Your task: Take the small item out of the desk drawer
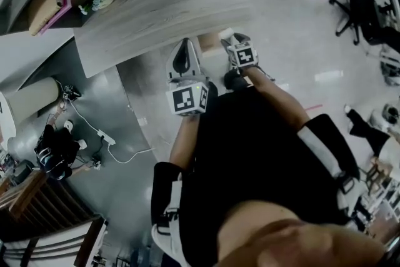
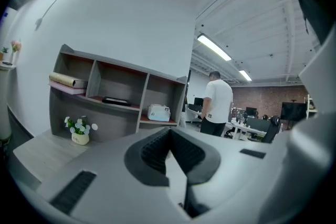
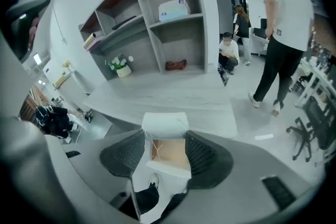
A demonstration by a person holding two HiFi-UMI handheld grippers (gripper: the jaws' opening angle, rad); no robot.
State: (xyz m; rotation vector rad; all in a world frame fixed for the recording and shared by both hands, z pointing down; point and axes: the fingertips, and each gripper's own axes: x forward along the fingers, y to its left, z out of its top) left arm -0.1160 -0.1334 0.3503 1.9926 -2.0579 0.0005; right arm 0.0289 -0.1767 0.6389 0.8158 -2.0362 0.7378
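Right gripper (image 3: 164,135): jaws narrow, apparently clamped on the small white item (image 3: 165,120). Item hangs directly above the open drawer (image 3: 169,168) at the desk (image 3: 173,97) edge. Left gripper (image 2: 168,153): jaws together, empty, farther off. Judged next: lift straight clear.

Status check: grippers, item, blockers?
Left gripper shut, empty. Right gripper shut on small box, held off the desk. Drawer not in view.

Box (image 3: 165,122) sides hidden by right tool (image 3: 165,137) pads; reddish shelf item (image 3: 176,65) unidentifiable.
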